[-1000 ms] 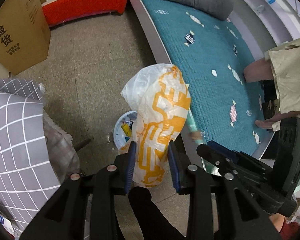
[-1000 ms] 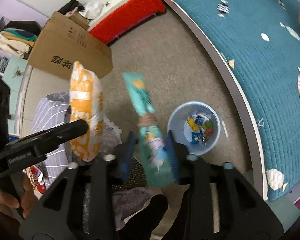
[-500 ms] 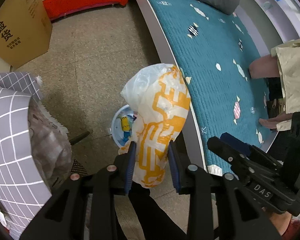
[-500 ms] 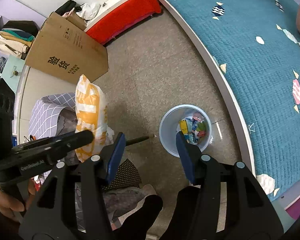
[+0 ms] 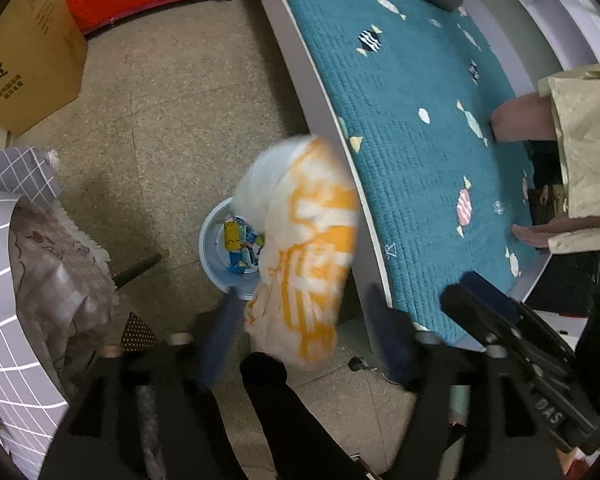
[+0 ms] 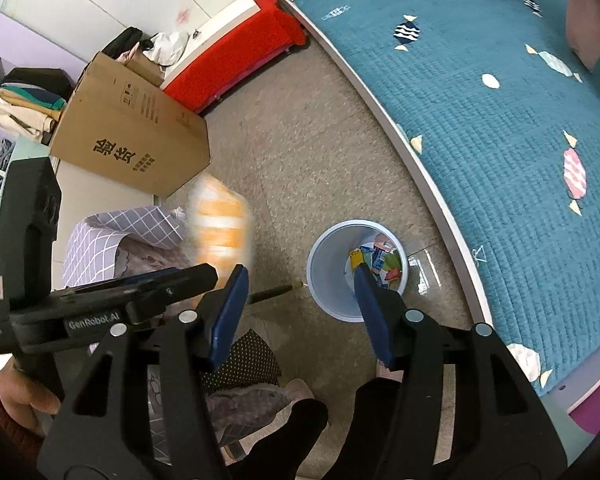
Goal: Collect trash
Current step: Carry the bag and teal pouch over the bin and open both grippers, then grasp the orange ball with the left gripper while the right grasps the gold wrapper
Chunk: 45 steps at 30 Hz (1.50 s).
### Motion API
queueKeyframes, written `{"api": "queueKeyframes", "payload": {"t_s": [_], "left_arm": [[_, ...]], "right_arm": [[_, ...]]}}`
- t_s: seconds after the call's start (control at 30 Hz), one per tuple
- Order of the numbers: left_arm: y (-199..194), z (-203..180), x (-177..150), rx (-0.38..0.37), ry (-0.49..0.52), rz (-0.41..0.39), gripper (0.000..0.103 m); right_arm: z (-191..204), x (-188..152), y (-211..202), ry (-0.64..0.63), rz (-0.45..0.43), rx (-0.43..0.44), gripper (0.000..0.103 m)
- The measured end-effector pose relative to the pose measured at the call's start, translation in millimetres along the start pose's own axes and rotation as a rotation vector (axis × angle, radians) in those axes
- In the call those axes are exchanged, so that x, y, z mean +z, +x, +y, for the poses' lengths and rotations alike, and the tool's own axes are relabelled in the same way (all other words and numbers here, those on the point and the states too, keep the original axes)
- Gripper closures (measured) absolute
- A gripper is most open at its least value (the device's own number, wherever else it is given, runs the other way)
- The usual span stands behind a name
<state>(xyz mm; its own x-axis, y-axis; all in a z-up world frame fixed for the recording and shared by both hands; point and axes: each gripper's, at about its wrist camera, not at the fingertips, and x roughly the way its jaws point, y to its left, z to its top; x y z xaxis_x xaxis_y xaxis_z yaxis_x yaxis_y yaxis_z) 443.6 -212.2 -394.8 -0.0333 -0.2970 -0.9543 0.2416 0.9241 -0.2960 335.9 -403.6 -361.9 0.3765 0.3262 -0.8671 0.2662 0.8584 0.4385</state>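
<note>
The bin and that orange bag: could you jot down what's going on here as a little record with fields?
bin: pale round bin on the floor beside the bed, wrappers already inside
bag: orange and white bag, blurred, between the left gripper's fingers and above the bin
left gripper: jaws opening, pads off the bag
right gripper: open, nothing between its fingers
other: cardboard box on the floor

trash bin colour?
Pale blue-white bin, colourful wrappers inside; clearest in the right wrist view.
</note>
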Motion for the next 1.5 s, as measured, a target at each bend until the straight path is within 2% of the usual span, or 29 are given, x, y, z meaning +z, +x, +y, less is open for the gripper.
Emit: {"api": "queueKeyframes", "payload": {"t_s": [0.2,0.43,0.67,0.8,1.07,1.3,1.43,1.5], "left_arm": [[-5,0,-4,0.014,-0.011,-0.009,0.031],[-18,14,-17,0.021,-0.031,-0.019,0.031],[-47,45,-36,0.023,-0.074,-0.069,0.031],[-73,79,-53,0.023,-0.121,-0.112,0.031],[-141,177,-99,0.041,-0.223,-0.229,0.031],[-212,294,-144,0.129,-0.314,-0.323,0.031],[-245,357,-161,0.190,-0.365,-0.352,0.031],[-256,382,-168,0.193,-0.397,-0.363,0.031]], "right_arm": [[-3,-5,-4,0.005,-0.003,-0.003,0.049],[15,-11,-1,-0.027,0.010,0.010,0.048],[52,-20,3,-0.078,0.012,0.019,0.047],[85,-29,9,-0.122,0.016,0.029,0.047],[191,-63,27,-0.240,0.021,0.078,0.047],[320,-104,64,-0.395,0.034,0.165,0.047],[388,-124,89,-0.515,0.061,0.179,0.047],[417,-133,105,-0.574,0.078,0.172,0.047]]}}
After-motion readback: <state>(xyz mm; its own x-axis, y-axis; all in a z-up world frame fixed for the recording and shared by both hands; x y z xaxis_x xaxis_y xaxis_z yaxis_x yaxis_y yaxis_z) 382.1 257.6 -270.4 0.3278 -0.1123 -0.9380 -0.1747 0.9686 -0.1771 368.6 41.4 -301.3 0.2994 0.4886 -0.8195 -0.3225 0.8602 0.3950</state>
